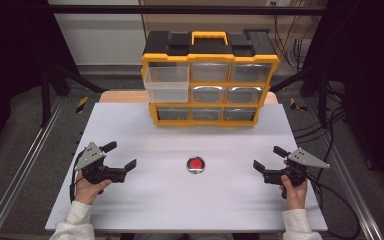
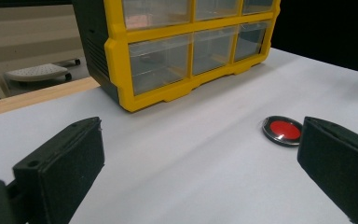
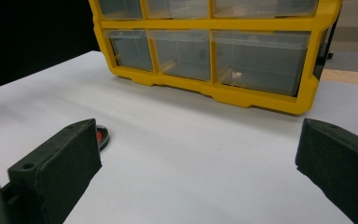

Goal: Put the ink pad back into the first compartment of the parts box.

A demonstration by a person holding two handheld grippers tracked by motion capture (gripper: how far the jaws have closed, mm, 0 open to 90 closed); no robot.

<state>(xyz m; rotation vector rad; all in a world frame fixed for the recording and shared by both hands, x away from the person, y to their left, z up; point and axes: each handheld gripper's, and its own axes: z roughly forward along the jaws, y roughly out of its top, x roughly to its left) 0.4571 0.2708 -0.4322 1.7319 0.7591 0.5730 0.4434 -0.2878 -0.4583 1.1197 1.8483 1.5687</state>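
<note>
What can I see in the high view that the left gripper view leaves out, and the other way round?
The high view alone takes in the person's two hands, the left gripper and right gripper side by side with jaws apart, the organizer's black top with its yellow handle, and one clear drawer pulled out at its left. The left gripper view alone gives a close, low look between its own black jaws, plus a pale round base on the floor beyond. Both share the yellow organizer, the red disc and the white table.

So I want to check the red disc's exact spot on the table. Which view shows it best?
The high view: the red disc lies whole on the table, between both grippers. The left gripper view shows it whole but beside a jaw; in the right gripper view a jaw half hides it.
</note>
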